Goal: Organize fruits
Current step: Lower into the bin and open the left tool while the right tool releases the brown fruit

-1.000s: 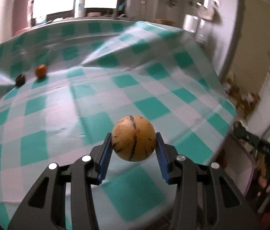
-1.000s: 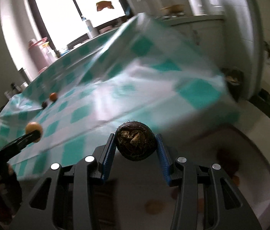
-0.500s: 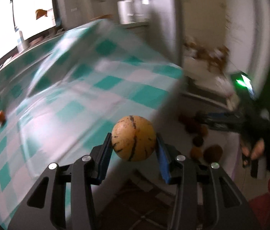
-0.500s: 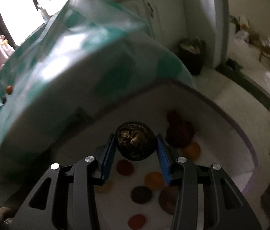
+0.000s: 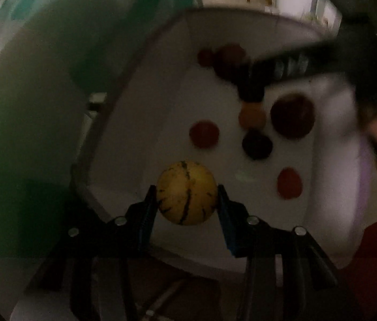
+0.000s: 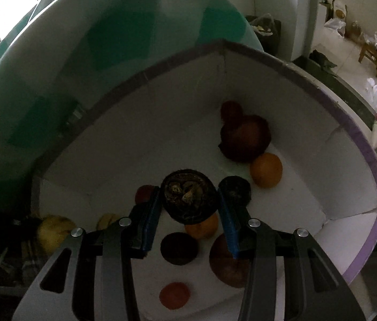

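Observation:
My left gripper (image 5: pixel 187 200) is shut on a round yellow fruit with dark streaks (image 5: pixel 187 196) and holds it over a white box (image 5: pixel 145 123) below the table edge. My right gripper (image 6: pixel 189 198) is shut on a dark hairy round fruit (image 6: pixel 189 195) over the same white box with a purple rim (image 6: pixel 359 144). Several red, orange and dark fruits lie on the box floor, among them an orange one (image 6: pixel 266 169) and a large dark red one (image 6: pixel 244 137). The right gripper shows as a dark bar in the left wrist view (image 5: pixel 290 67). The left gripper with its yellow fruit (image 6: pixel 52 230) shows at the lower left of the right wrist view.
The table with its green-and-white checked cloth (image 6: pixel 113 34) overhangs the box on the left. A black bin (image 6: pixel 266 34) stands behind the box. A small wooden stool (image 6: pixel 375 53) and bags stand on the tiled floor at the far right.
Both grippers have swung away from the tabletop and down over the white box, each keeping its fruit. The left view now looks into the box instead of across the table.

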{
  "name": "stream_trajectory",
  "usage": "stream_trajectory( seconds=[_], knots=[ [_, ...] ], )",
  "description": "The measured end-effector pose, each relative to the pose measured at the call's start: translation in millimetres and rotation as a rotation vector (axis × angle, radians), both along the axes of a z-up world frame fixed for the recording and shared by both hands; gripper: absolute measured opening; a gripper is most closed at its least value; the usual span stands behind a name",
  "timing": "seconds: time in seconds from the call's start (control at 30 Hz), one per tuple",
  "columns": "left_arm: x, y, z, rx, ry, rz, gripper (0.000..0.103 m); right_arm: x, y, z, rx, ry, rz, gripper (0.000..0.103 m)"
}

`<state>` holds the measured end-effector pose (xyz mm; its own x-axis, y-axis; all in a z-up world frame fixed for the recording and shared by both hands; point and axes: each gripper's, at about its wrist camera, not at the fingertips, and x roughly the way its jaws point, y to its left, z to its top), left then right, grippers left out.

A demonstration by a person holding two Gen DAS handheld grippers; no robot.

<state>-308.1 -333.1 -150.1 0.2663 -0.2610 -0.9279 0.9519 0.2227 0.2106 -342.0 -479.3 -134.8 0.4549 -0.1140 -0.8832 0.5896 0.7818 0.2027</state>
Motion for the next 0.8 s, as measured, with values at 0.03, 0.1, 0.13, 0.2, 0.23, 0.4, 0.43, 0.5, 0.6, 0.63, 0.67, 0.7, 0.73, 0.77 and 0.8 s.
stream_trajectory(
  seconds=[0.03,0.1,0.13,0.2,0.23,0.4,0.43,0.5,0.6,0.63,0.67,0.7,0.73,0.77,0.8],
  knots=[
    [-1.3,-0.5,-6.4,0.018,0.001,-0.008,0.044,0.6,-1.0,-2.3,0.003,0.014,-0.004,0.043],
    [-4.9,-0.4,-12.2,0.029,-0.008,-0.029,0.044,2.0,-0.1,-5.5,0.016,0.031,-0.004,0.043],
    [-6.5,0.4,-13.4,0.033,-0.014,-0.039,0.044,4.7,0.8,-5.9,0.011,0.039,-0.003,0.043],
    [-9.3,1.1,-14.8,0.038,-0.012,-0.055,0.045,6.4,1.5,-6.6,0.001,0.052,0.0,0.043],
    [-9.4,2.0,-15.5,0.04,-0.013,-0.058,0.045,7.3,1.6,-7.0,0.001,0.054,0.002,0.044],
    [-5.5,0.1,-12.3,0.018,-0.021,-0.047,0.05,6.5,0.3,-8.7,0.008,0.058,-0.002,0.055],
    [-5.3,1.5,-11.5,0.013,-0.021,-0.044,0.053,6.1,-0.1,-7.7,0.012,0.052,-0.006,0.063],
    [-3.3,3.1,-9.8,0.002,-0.019,-0.037,0.06,5.7,-0.7,-6.5,0.012,0.045,-0.008,0.066],
    [-4.6,6.4,-9.2,-0.006,-0.022,-0.035,0.063,3.7,2.6,-6.4,0.014,0.047,-0.007,0.066],
    [-4.4,6.9,-8.8,-0.009,-0.023,-0.034,0.063,3.2,3.0,-5.8,0.015,0.047,-0.007,0.066],
    [-4.0,7.5,-8.3,-0.012,-0.023,-0.033,0.064,3.7,2.6,-6.6,0.018,0.048,-0.007,0.066],
    [-3.7,8.1,-7.6,-0.016,-0.024,-0.032,0.064,3.7,2.5,-6.4,0.019,0.049,-0.007,0.066],
    [-3.3,8.9,-6.6,-0.02,-0.025,-0.03,0.065,3.4,2.1,-6.2,0.02,0.051,-0.007,0.066],
    [-6.0,11.6,-3.6,-0.024,-0.026,-0.029,0.065,3.3,1.7,-6.0,0.022,0.052,-0.008,0.067],
    [-5.7,12.6,-2.2,-0.03,-0.026,-0.027,0.065,3.7,1.3,-5.7,0.024,0.055,-0.009,0.067]
  ],
)
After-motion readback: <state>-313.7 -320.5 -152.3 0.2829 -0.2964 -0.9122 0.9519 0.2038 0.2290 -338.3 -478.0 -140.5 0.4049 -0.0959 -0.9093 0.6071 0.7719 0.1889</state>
